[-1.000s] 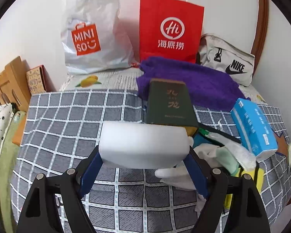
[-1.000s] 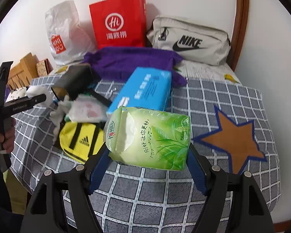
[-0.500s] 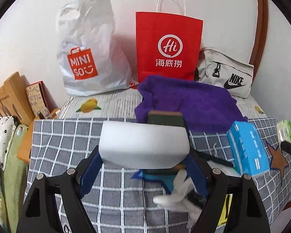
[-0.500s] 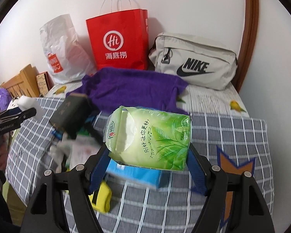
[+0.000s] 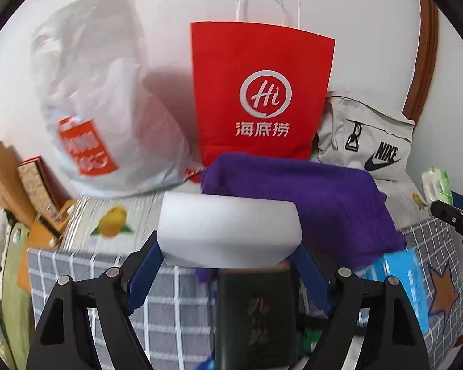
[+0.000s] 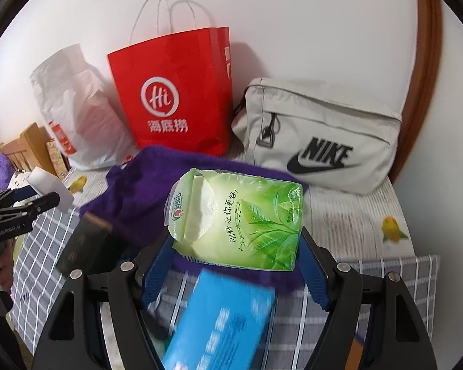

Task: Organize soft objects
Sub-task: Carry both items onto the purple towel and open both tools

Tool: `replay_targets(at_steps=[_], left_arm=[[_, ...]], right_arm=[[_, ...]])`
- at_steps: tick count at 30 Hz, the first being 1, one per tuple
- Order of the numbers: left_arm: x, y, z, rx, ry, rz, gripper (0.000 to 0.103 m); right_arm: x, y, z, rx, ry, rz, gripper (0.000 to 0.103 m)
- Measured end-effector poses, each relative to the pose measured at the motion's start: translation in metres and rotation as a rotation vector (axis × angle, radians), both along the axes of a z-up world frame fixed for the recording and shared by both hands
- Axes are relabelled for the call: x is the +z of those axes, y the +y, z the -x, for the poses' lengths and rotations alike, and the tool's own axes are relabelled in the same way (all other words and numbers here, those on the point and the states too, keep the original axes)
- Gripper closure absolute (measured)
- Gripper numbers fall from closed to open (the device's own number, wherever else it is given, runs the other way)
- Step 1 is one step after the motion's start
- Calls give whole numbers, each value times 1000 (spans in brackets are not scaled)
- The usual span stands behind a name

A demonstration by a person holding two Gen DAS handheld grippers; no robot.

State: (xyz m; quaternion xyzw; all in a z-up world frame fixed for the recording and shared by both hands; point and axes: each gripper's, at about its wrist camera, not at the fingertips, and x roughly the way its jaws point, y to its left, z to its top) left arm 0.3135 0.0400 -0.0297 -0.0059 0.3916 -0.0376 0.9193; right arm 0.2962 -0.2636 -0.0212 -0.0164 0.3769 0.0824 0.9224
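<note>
Left gripper (image 5: 228, 274) clamped on white sponge (image 5: 229, 232), right gripper (image 6: 233, 271) clamped on green tissue pack (image 6: 240, 219), both above bed's back edge near red bag (image 5: 259, 92). Keep grip firm, lift clear of purple towel (image 5: 308, 203).

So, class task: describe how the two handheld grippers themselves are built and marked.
Each gripper, left and right, has black cut-out arms with silver screws and blue ribbed finger pads. White lettering on the left one's side reads GenRobot.AI.
</note>
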Motion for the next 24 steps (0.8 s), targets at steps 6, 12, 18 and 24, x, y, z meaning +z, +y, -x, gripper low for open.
replay_targets(at_steps=[6,12,18,24], left_arm=[[-18,-14,-47,-29,49,8,22],[-40,-28,-84,-64,94,22,22],[-61,-39,-112,-88,142,-6,22],[-83,-46,-133,-95,206,-19,22]], right_arm=[[-22,8,-57,13,54,4,28],[-56,16,-101,23,139,15,28],[-78,19,-127,26,183,37,28],[-99,17,-141,31,254,62,28]])
